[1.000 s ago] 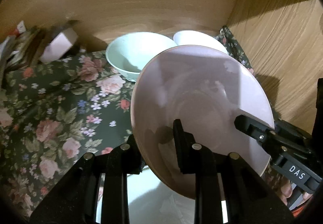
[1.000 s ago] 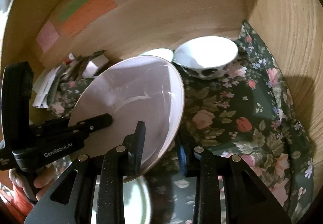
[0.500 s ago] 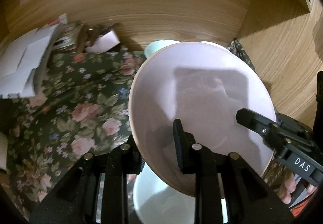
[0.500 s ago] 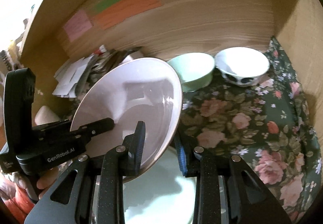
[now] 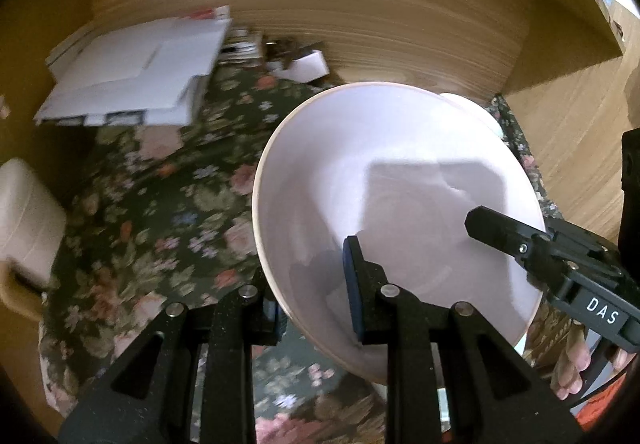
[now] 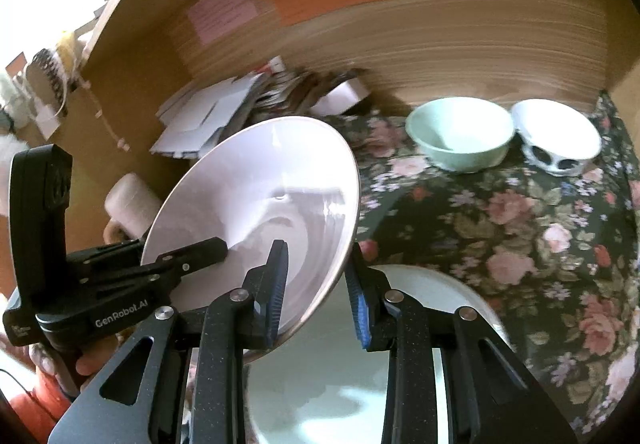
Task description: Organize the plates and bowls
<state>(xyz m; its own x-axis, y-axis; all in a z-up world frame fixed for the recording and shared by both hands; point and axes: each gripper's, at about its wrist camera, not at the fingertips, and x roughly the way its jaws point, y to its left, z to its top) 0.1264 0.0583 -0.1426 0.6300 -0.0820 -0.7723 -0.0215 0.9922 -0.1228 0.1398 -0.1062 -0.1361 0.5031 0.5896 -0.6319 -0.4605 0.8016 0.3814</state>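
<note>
A pale pink plate (image 5: pixel 400 184) hangs tilted above the floral cloth, held by both grippers. My left gripper (image 5: pixel 311 280) is shut on its near left rim, one finger inside the plate and the other hidden behind it. My right gripper (image 6: pixel 316 260) is shut on the plate (image 6: pixel 256 204) at its right rim, and its black finger (image 5: pixel 504 232) reaches in from the right in the left wrist view. A mint green bowl (image 6: pixel 460 132) and a white bowl with dark spots (image 6: pixel 556 140) stand side by side at the back right. Below the pink plate lies a pale plate (image 6: pixel 360 372).
A heap of white papers (image 5: pixel 132 72) and small boxes lies at the back left. A cream roll (image 5: pixel 24 212) sits at the far left. The wooden back wall (image 6: pixel 460 24) carries coloured notes, and a wooden side wall (image 5: pixel 568 148) closes the right. A floral cloth (image 6: pixel 540 244) covers the surface.
Both grippers have carried the pink plate leftwards and slightly up, away from the two bowls. The papers and the cream roll have come into view; both grips are unchanged.
</note>
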